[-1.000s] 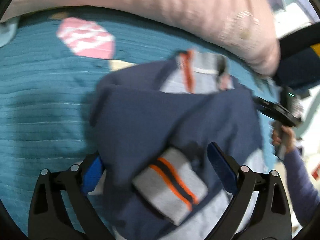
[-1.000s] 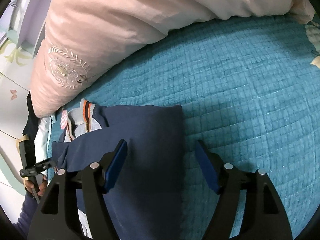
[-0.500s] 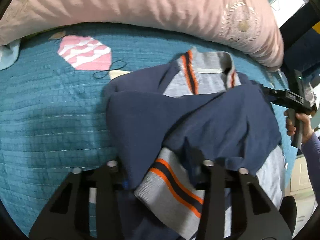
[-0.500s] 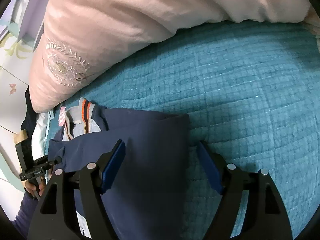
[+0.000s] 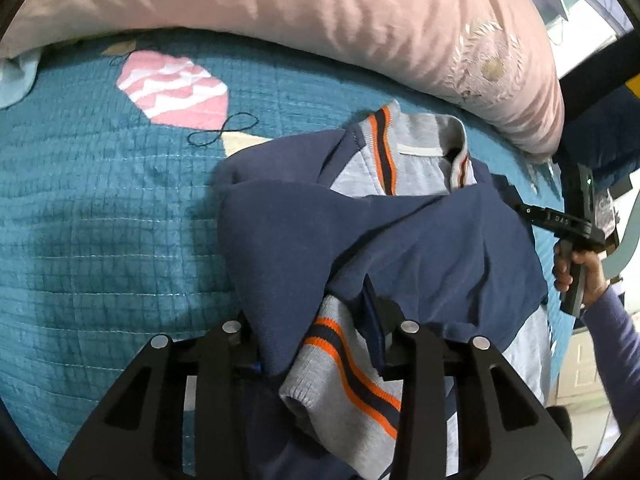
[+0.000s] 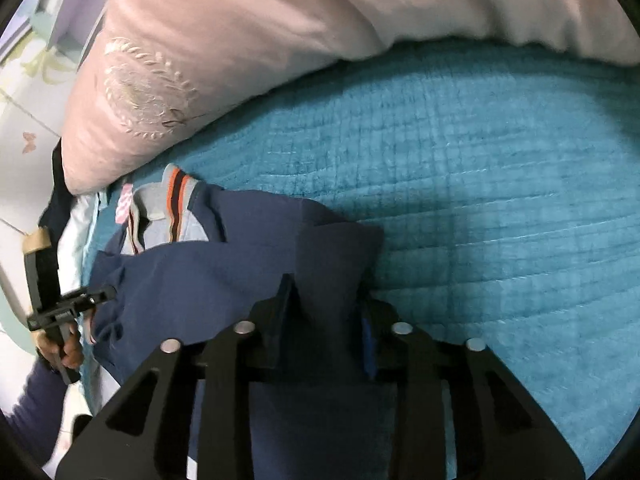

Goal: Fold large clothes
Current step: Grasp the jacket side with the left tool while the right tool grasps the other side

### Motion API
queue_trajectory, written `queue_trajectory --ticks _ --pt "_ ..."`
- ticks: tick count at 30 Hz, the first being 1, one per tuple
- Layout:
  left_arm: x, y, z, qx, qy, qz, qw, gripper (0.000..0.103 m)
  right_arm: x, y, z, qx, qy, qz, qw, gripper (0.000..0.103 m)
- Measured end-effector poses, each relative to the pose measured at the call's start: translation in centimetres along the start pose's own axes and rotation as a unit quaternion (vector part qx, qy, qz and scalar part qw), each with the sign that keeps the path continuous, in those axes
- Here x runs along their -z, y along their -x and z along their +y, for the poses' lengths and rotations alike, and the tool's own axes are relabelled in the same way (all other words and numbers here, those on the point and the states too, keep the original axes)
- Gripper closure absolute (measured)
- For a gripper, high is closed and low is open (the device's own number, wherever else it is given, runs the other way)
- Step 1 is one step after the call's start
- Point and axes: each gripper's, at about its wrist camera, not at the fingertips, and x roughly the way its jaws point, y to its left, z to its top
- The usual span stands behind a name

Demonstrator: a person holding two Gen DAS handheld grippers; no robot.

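Note:
A navy and grey sweater with orange stripes lies partly folded on the bed, its collar toward the pillow. My left gripper is shut on the navy sleeve just above the striped grey cuff, and the cloth hides its left finger. In the right wrist view the sweater's navy edge is bunched into a ridge between the fingers of my right gripper. Its jaws are closing and the pads press on that fold. Each view shows the other gripper held at the sweater's far side.
A long pink pillow runs along the back of the teal quilt, close behind the collar. A pink patch is sewn into the quilt. A hand and dark sleeve are at the bed's right edge.
Both grippers went from open to shut on the sweater. The left closed first over the sleeve by the cuff. The right closed in the last half second and pinched the navy edge up.

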Motion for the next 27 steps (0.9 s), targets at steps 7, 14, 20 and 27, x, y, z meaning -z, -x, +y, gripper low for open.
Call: queue_trajectory --ticks 7,14,20,27 --pt "0.6 1.0 -2.3 -0.051 -0.047 -0.029 0.9972 0.073 0.3 2.3 2.6 0.019 0.041 -0.043 0.998 0.095" --pt "1.2 3.4 -5.6 -0.103 -0.112 -0.058 0.9866 0.075 1.1 5.9 7.8 0.073 0.142 -0.096 0.982 0.095" --pt "3.0 6.9 -6.8 -0.099 -0.123 -0.105 0.9818 0.076 3.5 10.4 9.9 0.068 0.178 -0.153 0.97 0.095" --pt "7.8 12.3 -8.7 -0.074 -0.141 -0.148 0.9761 0.076 9.1 15.3 11.8 0.051 0.181 -0.179 0.966 0.095"
